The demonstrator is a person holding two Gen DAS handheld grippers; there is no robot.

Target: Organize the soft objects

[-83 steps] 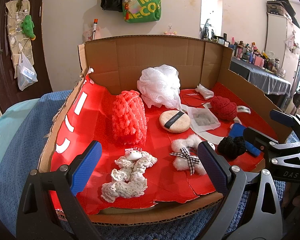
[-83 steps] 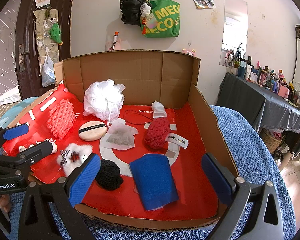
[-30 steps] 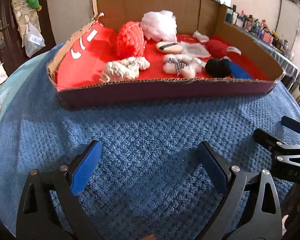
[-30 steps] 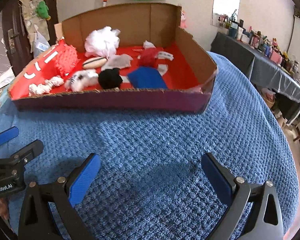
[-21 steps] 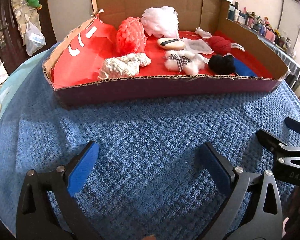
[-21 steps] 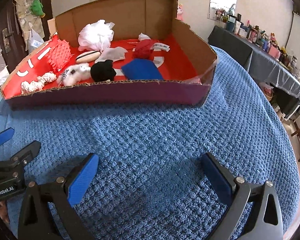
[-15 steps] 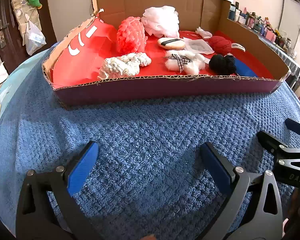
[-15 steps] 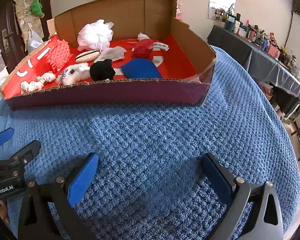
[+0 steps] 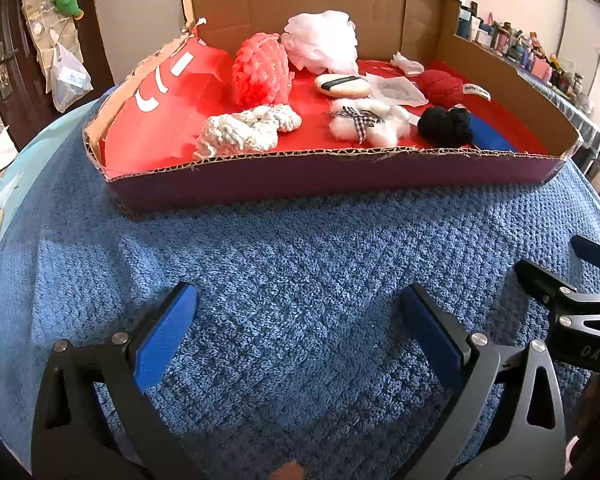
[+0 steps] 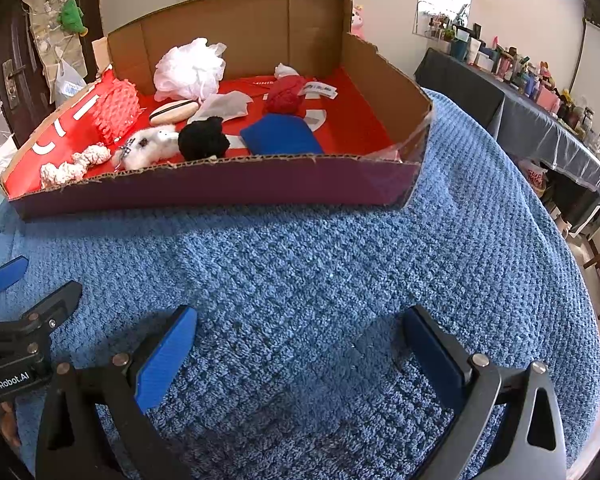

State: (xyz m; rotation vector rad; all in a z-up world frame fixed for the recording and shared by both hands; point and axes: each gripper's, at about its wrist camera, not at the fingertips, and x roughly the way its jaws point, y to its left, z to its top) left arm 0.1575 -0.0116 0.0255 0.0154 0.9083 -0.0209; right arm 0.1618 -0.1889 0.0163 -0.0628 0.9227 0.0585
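Covering surface, blue towel (image 9: 300,264), cluttered room

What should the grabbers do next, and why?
Probably nothing more than rest where they are. Both the left hand-held gripper and the right hand-held gripper are open and empty over the blue blanket, outside the cardboard box. The soft things, like the black pom-pom and the white mesh sponge, all lie inside the box, so the tidying looks finished.
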